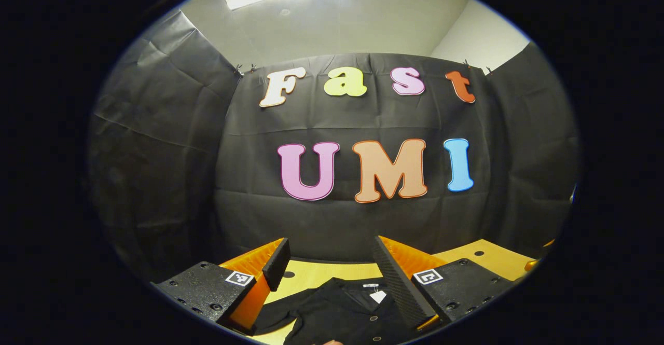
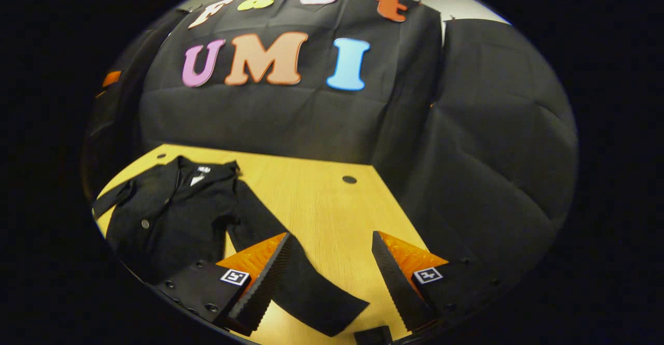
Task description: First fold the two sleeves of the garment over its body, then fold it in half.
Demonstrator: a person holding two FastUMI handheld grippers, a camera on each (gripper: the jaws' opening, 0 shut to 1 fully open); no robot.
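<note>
The black buttoned garment [image 2: 171, 210] lies flat on the light wooden bench [image 2: 321, 205], its long sleeve [image 2: 290, 267] stretching under the wide-open jaws of the right gripper [image 2: 329, 270], while the left gripper [image 1: 332, 277], jaws also wide, hovers above its collar [image 1: 363, 288].

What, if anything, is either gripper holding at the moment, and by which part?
Nothing is held: the left gripper and the right gripper are both open above the black shirt.
</note>
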